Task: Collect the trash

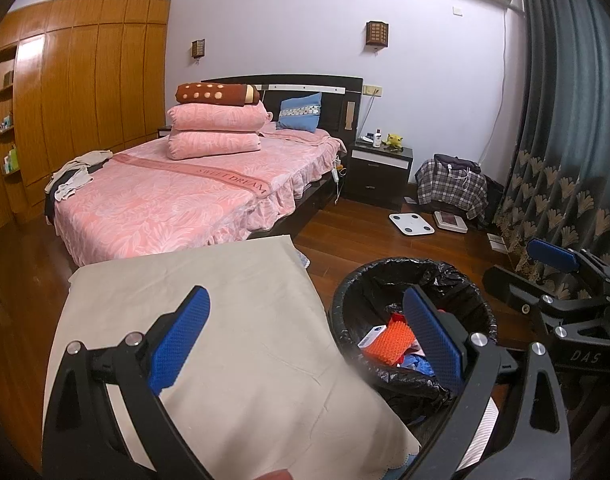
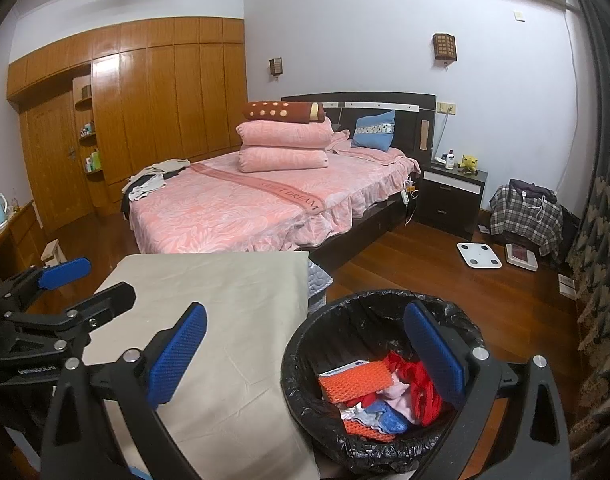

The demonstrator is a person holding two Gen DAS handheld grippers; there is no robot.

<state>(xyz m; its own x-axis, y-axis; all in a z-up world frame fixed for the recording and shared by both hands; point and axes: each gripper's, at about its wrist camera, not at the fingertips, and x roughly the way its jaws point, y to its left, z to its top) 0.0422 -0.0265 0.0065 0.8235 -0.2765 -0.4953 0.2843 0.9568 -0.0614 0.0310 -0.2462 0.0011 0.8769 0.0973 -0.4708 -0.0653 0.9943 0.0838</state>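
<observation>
Nearest me, my left gripper (image 1: 305, 336) hangs with its blue-padded fingers spread wide and nothing between them; my right gripper (image 2: 305, 354) is likewise splayed and holds nothing. Both straddle the edge where the beige cloth-covered table (image 1: 209, 320) meets the round black-lined trash bin (image 2: 369, 456), which sits at about four o'clock from the table. Inside the bin lie the trash pieces: an orange ribbed foam sheet (image 2: 355, 380), red crumpled fabric (image 2: 421, 388) and blue plastic scraps (image 2: 391, 420). Past it is dark wooden floor (image 2: 425, 276). At twelve o'clock stands the pink-covered bed (image 2: 241, 204) with stacked pink quilts (image 2: 283, 146). At two o'clock are a white bathroom scale (image 2: 479, 255) and a black nightstand (image 2: 451, 200).
</observation>
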